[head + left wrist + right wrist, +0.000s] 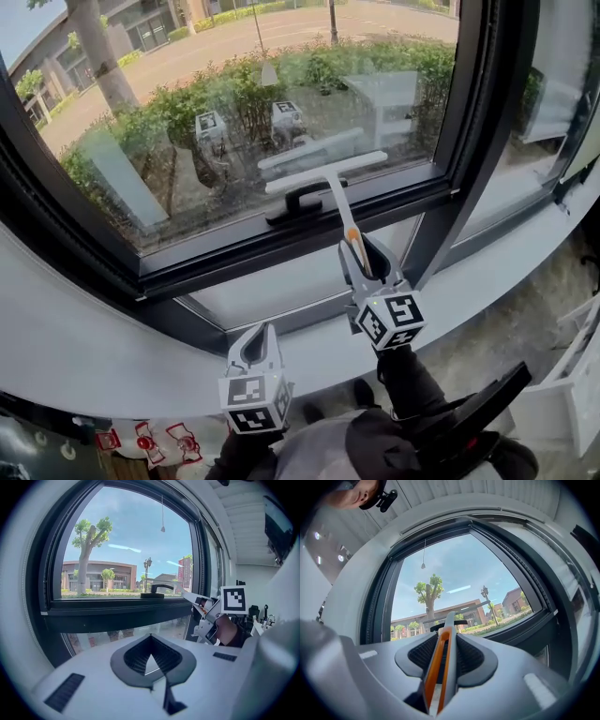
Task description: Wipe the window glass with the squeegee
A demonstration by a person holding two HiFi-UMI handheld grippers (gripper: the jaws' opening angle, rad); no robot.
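Observation:
The squeegee (323, 172) has a white blade lying against the lower part of the window glass (216, 84), just above the black window handle (298, 201). Its grey and orange handle runs down into my right gripper (362, 257), which is shut on it. In the right gripper view the squeegee handle (440, 660) sits clamped between the dark pads of my right gripper (444, 654) and points at the pane. My left gripper (256, 341) hangs low over the white sill, shut and holding nothing. From the left gripper view, my left gripper (151, 641) faces the frame below the glass.
A thick black frame (281, 246) borders the pane, with a slanted black mullion (469, 131) to the right. The curved white sill (103, 347) runs beneath. Small red and white items (150, 439) lie at lower left, and white furniture (574, 375) stands at lower right.

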